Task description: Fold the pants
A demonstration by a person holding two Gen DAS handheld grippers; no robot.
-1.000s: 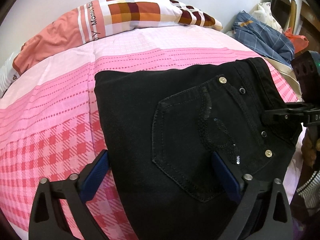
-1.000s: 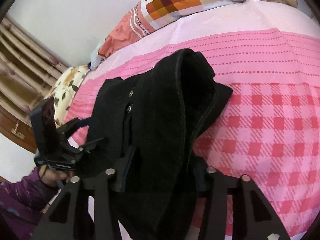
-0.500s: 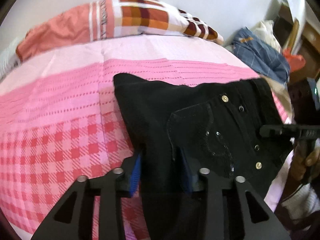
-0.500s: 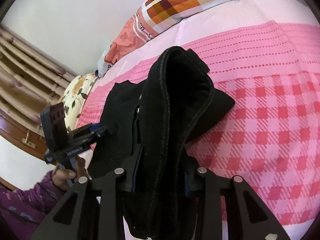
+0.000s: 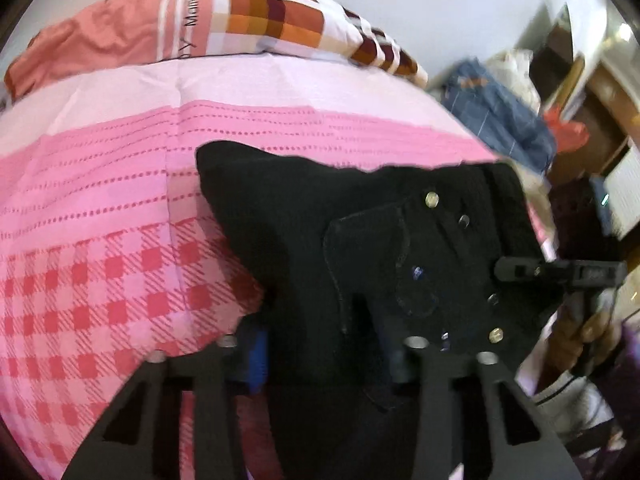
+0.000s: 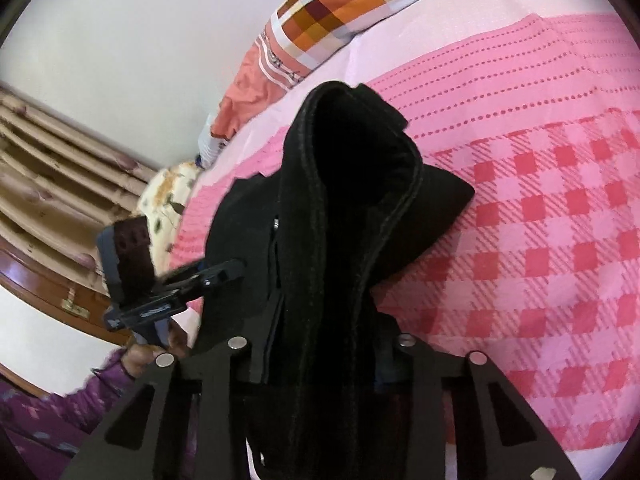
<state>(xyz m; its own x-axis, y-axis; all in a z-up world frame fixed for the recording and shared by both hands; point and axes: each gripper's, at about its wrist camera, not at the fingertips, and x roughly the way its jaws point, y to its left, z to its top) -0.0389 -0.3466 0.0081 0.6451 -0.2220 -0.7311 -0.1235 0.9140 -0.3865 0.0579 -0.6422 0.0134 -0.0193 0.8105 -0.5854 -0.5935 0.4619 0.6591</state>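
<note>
On a pink checked bed [image 5: 120,240], both grippers' jaws are closing on soft, floppy black pants [image 5: 360,220]: left gripper [image 5: 324,352] near the pocket, right gripper [image 6: 320,344] on the bunched waistband.

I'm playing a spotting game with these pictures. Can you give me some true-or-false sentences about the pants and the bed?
1. The pants are black. True.
2. The bed sheet is green. False: it is pink, with red checks.
3. The left gripper has pants fabric between its fingers. True; its jaws are closing.
4. The right gripper is empty. False: a bunched fold of the pants sits between its closing fingers.
5. A checked pillow lies at the far end of the bed. True.
</note>
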